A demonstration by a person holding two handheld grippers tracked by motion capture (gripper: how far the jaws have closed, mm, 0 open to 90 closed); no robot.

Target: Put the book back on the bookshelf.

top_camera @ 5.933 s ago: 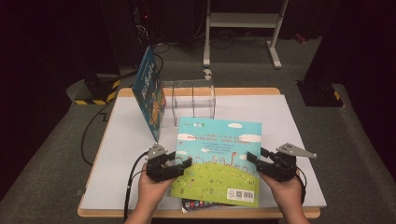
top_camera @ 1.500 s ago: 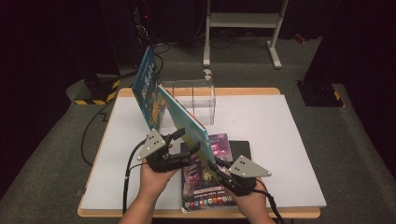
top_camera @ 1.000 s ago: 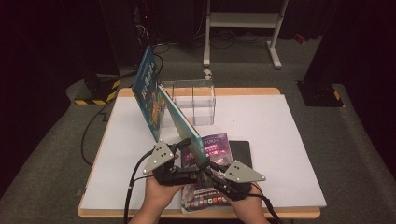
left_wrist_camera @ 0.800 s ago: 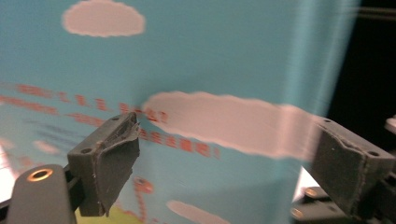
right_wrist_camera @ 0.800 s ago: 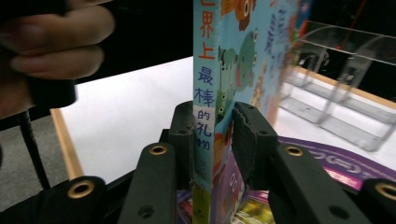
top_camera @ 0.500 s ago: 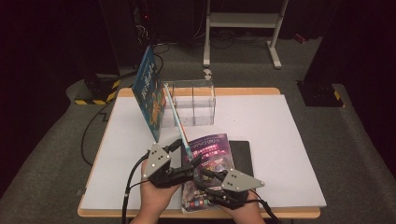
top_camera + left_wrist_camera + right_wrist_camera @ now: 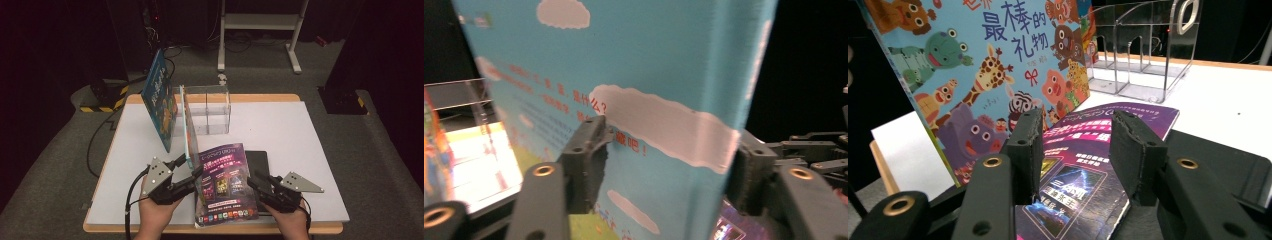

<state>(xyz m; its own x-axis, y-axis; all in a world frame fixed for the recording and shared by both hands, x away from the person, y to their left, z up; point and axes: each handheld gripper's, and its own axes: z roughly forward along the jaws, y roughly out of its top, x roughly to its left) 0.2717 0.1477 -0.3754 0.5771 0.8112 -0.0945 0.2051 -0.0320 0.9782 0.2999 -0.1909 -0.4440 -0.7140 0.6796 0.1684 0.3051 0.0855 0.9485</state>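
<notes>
Blue picture book (image 7: 187,125) stood on edge on the counter (image 7: 310,130), clamped at its near corner by left hand-held gripper (image 7: 192,172). Right hand-held gripper (image 7: 252,179) held apart over purple magazine (image 7: 225,182).

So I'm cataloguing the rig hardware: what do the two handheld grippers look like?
Both are black, each with two blocky black jaws and brass-coloured screws. The left gripper and right gripper each carry a grey three-cornered plate on top. A black cable trails from the left one. No sleeves are visible.
</notes>
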